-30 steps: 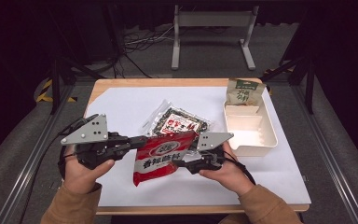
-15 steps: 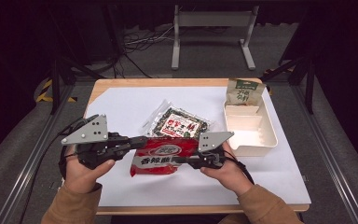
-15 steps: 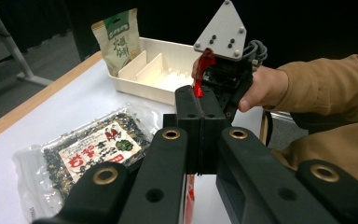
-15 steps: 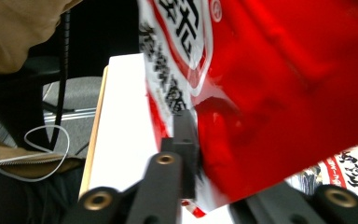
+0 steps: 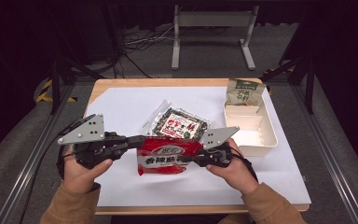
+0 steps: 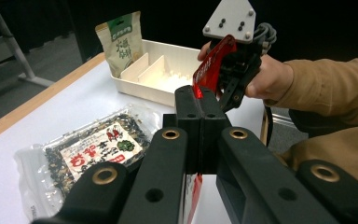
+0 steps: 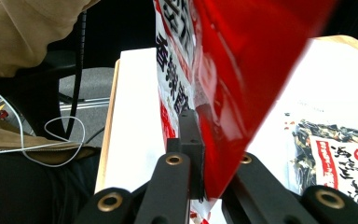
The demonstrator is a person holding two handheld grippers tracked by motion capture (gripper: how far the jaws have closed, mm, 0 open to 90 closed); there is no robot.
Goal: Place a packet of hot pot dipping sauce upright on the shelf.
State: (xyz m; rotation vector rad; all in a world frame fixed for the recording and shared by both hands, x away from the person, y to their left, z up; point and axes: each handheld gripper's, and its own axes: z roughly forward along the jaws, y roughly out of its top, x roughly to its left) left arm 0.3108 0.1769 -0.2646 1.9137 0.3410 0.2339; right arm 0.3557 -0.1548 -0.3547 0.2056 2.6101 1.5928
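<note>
A glossy red snack bag (image 5: 168,156) with white lettering hangs gripped between left tongs (image 5: 137,141) and right tongs (image 5: 192,160).

The room is dark. The floor (image 5: 205,51) is covered in grey carpet. A wooden bench (image 5: 168,82) stands in the middle, with a big white sheet (image 5: 121,105) laid over most of its top. Grey metal rails (image 5: 328,154) run along the floor on the left and right of the bench. On the far side stands a grey metal frame (image 5: 212,21) on two legs. Black cables (image 5: 135,44) lie on the floor to the far left, near some yellow and black striped tape (image 5: 44,91).
</note>
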